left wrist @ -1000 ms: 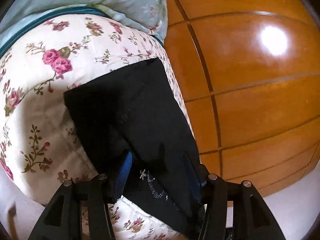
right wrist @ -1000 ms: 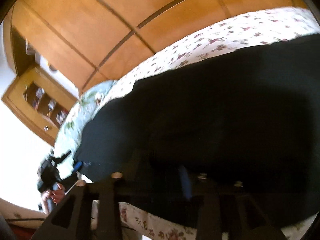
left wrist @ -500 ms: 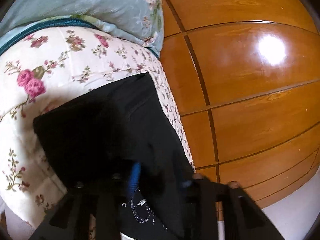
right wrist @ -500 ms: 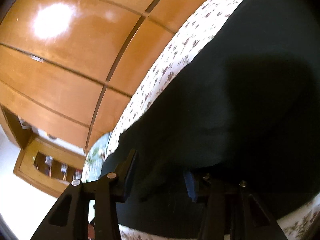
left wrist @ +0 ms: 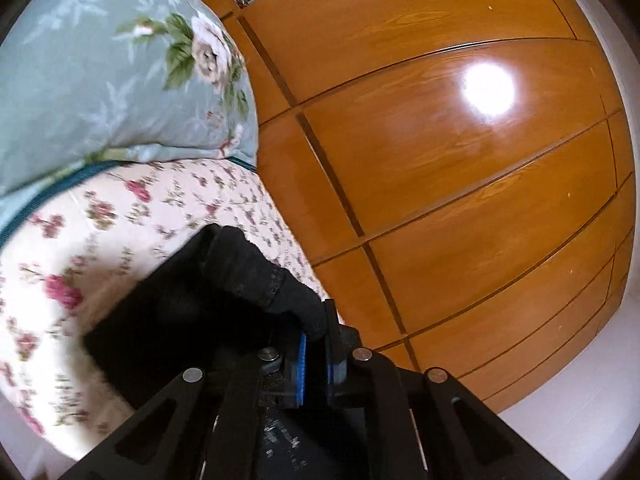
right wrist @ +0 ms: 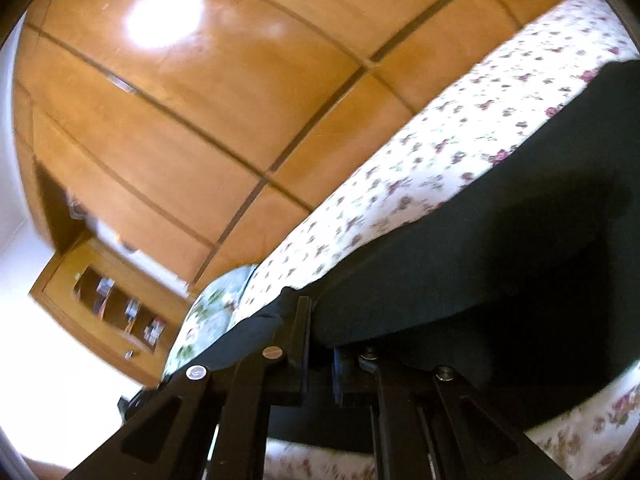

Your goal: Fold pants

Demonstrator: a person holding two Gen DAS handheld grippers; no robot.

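Note:
Black pants (left wrist: 180, 312) lie on a floral bedspread (left wrist: 100, 240). In the left wrist view my left gripper (left wrist: 316, 344) is shut on a bunched edge of the pants, and the fabric rises off the bed from the blue pads (left wrist: 303, 364). In the right wrist view the pants (right wrist: 480, 260) spread wide to the right over the bedspread (right wrist: 440, 128). The jaws of my right gripper (right wrist: 320, 344) are closing, with a fold of the black cloth pinched between them and lifted at the near edge.
A pale green floral pillow (left wrist: 100, 80) lies at the head of the bed, also seen as a pillow (right wrist: 216, 300) past the right gripper. Glossy wooden wardrobe doors (left wrist: 460, 200) stand close along the bed's far side. A wooden shelf unit (right wrist: 116, 308) stands beyond.
Both grippers closed on the pants' edge and rose, lifting the cloth off the bedspread. The left view now tilts up toward the pillow and wardrobe.

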